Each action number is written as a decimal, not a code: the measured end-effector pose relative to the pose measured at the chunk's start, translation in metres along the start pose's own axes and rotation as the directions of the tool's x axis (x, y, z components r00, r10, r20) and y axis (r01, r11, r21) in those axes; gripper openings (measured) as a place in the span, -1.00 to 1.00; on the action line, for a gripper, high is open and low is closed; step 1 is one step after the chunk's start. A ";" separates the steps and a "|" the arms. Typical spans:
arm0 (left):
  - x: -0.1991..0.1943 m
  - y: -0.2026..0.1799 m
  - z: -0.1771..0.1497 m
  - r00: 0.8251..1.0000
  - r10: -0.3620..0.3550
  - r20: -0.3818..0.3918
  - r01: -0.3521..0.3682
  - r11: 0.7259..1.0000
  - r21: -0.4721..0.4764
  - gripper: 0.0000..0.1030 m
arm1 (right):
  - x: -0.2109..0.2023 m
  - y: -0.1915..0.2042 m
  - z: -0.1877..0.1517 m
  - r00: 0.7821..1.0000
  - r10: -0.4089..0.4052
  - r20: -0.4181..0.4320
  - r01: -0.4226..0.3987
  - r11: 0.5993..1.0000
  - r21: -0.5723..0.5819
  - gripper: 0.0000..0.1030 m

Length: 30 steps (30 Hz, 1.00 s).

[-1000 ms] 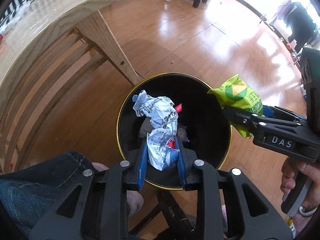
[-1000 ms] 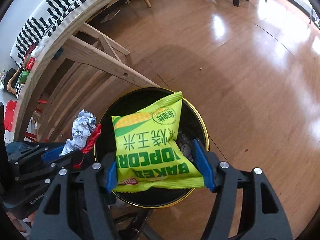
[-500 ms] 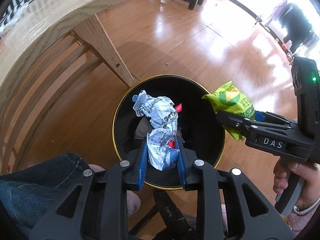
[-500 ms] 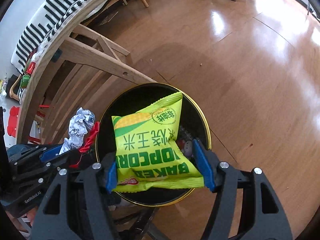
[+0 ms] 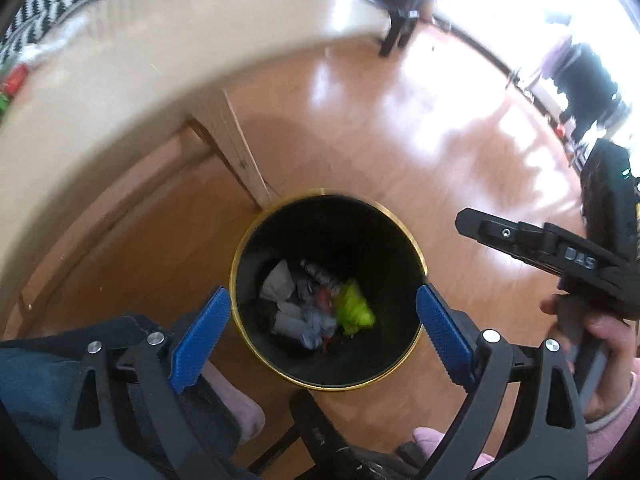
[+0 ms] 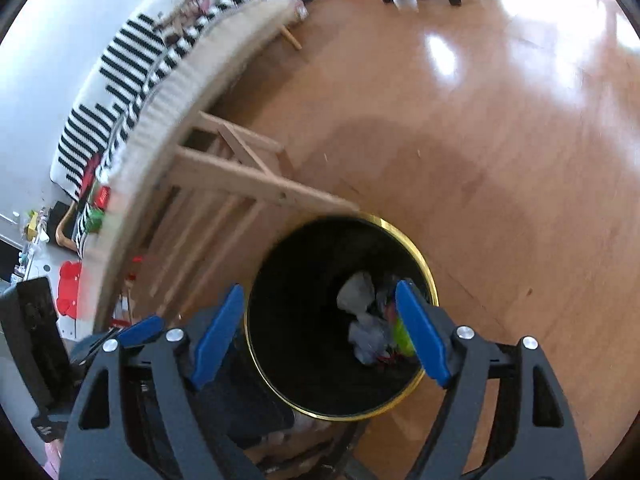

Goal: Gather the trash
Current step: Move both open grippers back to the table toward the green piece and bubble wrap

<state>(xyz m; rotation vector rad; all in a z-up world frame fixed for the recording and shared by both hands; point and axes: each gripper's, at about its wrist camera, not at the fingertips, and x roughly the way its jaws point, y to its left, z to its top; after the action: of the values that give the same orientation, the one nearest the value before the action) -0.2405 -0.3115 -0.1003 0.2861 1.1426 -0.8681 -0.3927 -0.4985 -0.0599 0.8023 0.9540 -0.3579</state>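
drop done | my left gripper (image 5: 320,330) jaws wide, empty; half a second ago it clamped the crumpled wrapper | my right gripper (image 6: 320,330) jaws wide, empty; popcorn bag released too | both now inside black bin (image 5: 240,248): popcorn bag (image 5: 354,308), crumpled wrapper (image 5: 316,322) beside it | read: this pair collected, free for next pickup

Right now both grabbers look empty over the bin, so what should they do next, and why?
Probably lift both away from the black bin and head back toward the wooden table. The left gripper and right gripper both have jaws wide apart holding nothing, and the green popcorn bag and crumpled paper lie at the bin's bottom.
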 end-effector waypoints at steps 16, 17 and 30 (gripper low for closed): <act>-0.126 0.239 -0.005 0.897 0.429 0.108 -0.367 0.858 -0.358 0.83 | 0.066 0.228 0.030 1.000 0.004 0.025 0.009 0.861 -0.508 0.85; -0.125 0.256 -0.008 0.898 0.430 0.090 -0.366 0.845 -0.390 0.83 | 0.076 0.241 0.030 1.000 0.004 0.016 0.005 0.848 -0.529 0.85; -0.089 0.280 0.014 0.890 0.436 0.136 -0.376 0.868 -0.324 0.88 | 0.151 0.316 0.025 0.998 -0.055 0.039 0.066 0.666 -0.743 0.90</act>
<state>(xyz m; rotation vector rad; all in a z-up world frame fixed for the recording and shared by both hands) -0.0401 -0.0972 -0.0775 0.1800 0.9508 -0.3363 -0.1059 -0.2974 -0.0364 0.0012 1.0020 -0.0003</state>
